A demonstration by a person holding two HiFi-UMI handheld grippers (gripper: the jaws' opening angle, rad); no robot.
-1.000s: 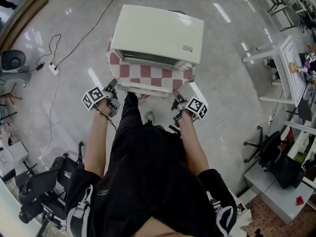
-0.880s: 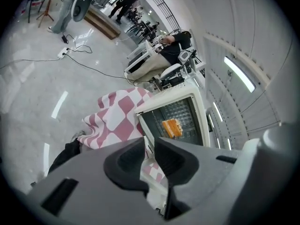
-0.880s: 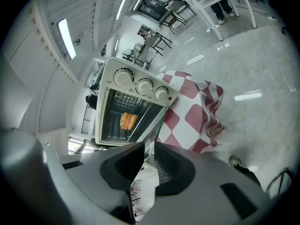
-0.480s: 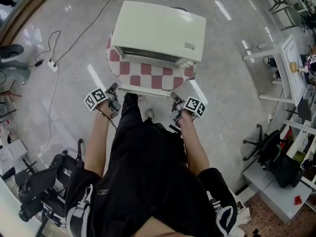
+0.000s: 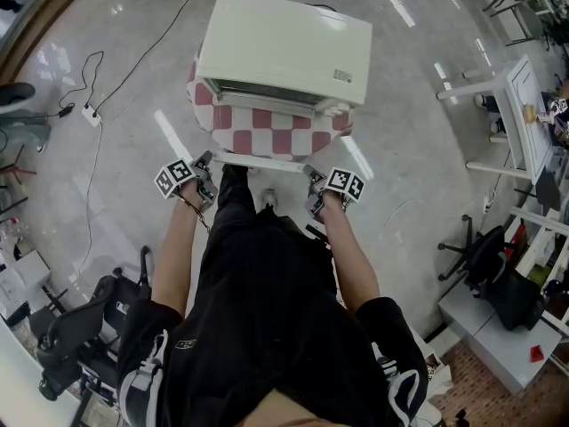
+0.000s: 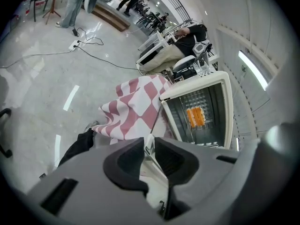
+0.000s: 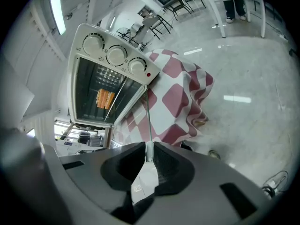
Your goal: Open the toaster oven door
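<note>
A cream toaster oven (image 5: 284, 47) stands on a table draped in a red-and-white checked cloth (image 5: 276, 132). Its glass door (image 7: 124, 102) hangs swung down and outward, and the handle bar (image 5: 262, 160) runs along its near edge. My left gripper (image 5: 206, 160) grips the bar's left end, its jaws just eased a little, while the handle's edge (image 6: 149, 143) still sits between the pads. My right gripper (image 5: 311, 176) has been closing and is shut on the right end (image 7: 148, 153). Orange food (image 7: 105, 97) lies on the rack inside.
Three knobs (image 7: 116, 55) line the oven's control panel. A power strip with cables (image 5: 89, 112) lies on the floor at left, and a black chair (image 5: 80, 327) stands at lower left. White tables (image 5: 520, 123) stand at right. My legs and a shoe (image 5: 267, 205) are just below the door.
Both grippers have come down and toward me with the handle, and the door has swung further down from the oven front.
</note>
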